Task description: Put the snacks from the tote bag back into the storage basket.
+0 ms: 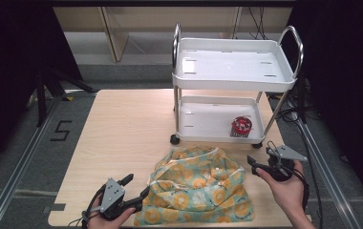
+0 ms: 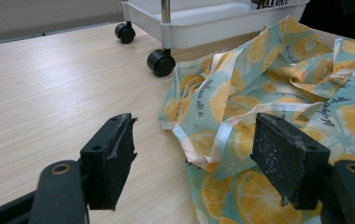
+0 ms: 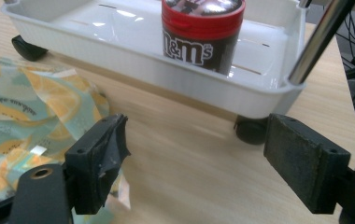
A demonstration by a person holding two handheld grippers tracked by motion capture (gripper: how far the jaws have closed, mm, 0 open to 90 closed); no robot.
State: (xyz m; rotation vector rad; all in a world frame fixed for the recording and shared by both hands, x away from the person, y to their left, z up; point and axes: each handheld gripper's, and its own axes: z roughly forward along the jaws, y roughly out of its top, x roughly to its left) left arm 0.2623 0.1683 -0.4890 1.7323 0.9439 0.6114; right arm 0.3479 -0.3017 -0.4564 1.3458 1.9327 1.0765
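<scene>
- The cloth bag (image 1: 198, 191) lies crumpled at the near edge of the table (image 1: 122, 138), between your two hands and just in front of the trolley. It is thin, soft fabric, pale green with a print of orange slices, and its pale tape handles (image 2: 222, 135) loop loosely over the folds.
- Your left gripper (image 1: 136, 188) sits at the bag's near left corner with its jaws wide apart and nothing between them. In the left gripper view one jaw hangs over bare wood and the other over the bag's edge, so the hem lies in the gap but is not pinched.
- Your right gripper (image 1: 261, 164) hovers just off the bag's far right side, jaws likewise spread wide and holding nothing. In the right gripper view the gap frames bare table, with the cloth beside the left jaw.
- As far as the work goes, I judge it barely started: the bag is still a heap, unopened and unlifted, and neither hand has hold of it. Gripping an edge or a handle on each side looks like what is left to do first.
- The trolley (image 1: 237, 86) is white moulded plastic with two shallow trays, chrome tube posts and handles, and small black wheels (image 2: 160, 62) that rest on the table.
- A round sweets tub (image 3: 201, 30), dark brown with a red lid and glossy, stands in the lower tray near its right end.
- The table is light wood grain, smooth and matt.
</scene>
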